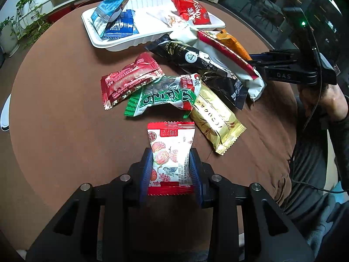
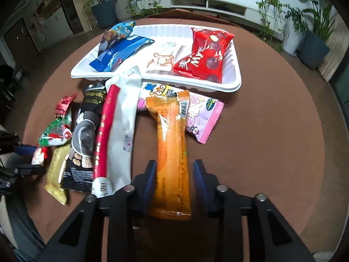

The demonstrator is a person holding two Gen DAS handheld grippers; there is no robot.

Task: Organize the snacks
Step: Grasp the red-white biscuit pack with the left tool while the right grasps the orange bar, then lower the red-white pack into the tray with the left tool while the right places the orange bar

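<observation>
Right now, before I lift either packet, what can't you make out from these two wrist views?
- Pink packet: right wrist view, middle covered by the orange packet; absent from left view.
- Right gripper: contact with the orange packet unclear, motion blur.
- White tray: contents under blue packets hidden.
- Left gripper: red-and-white packet between fingers, squeeze unclear.

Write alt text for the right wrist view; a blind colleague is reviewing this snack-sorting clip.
An orange snack bar lies lengthwise between the open fingers of the right gripper on a brown round table. Beyond it sits a white tray already holding blue and red packets, with more loose snacks piled to the left.
</observation>
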